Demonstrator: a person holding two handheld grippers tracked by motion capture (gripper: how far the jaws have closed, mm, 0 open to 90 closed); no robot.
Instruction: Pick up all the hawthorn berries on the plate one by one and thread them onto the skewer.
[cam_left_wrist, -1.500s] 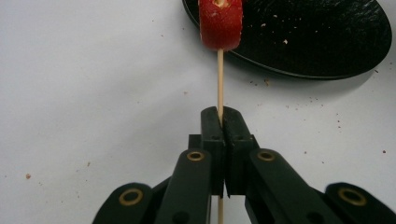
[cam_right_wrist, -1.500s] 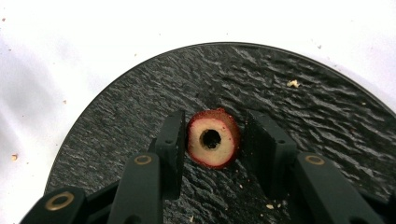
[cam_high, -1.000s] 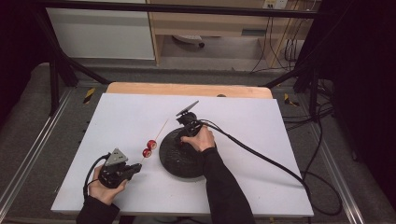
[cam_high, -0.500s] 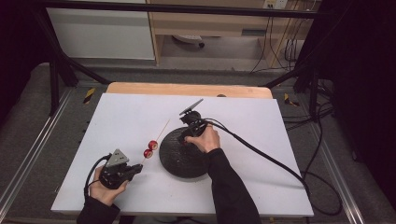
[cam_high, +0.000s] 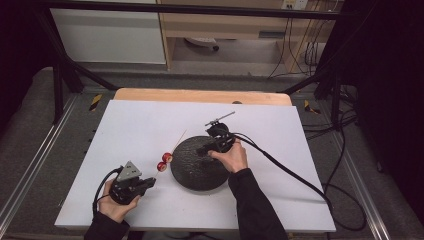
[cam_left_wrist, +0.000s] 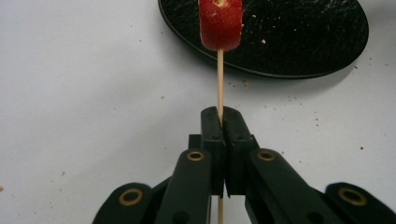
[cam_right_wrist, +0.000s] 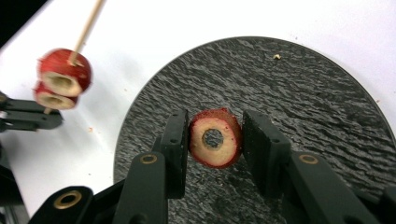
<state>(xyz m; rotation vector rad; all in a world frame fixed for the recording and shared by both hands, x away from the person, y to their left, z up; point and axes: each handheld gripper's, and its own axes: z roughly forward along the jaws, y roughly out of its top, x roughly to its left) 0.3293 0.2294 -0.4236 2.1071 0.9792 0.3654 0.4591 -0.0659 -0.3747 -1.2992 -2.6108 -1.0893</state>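
The right hand-held gripper (cam_right_wrist: 212, 140) pinches a cored red fruit ring (cam_right_wrist: 215, 143) above the black slate plate (cam_right_wrist: 303, 93). Left of the plate, the left hand-held gripper (cam_left_wrist: 220, 122) clamps a wooden skewer (cam_left_wrist: 219, 79) carrying two rings (cam_right_wrist: 63, 77).

A rough, matt black slate-like finish is being shown by the round plate (cam_right_wrist: 299, 93), while the table (cam_high: 135, 125) is being seen as smooth, matt white with a bare wooden edge at its far side. The skewer (cam_left_wrist: 219, 79) is being seen as thin pale wood, the cored fruit ring (cam_right_wrist: 215, 143) as glossy red skin around moist, pale flesh. Matt black plastic with brass-coloured rivets is being shown by the right tool (cam_right_wrist: 215, 154) and the left tool (cam_left_wrist: 223, 140).
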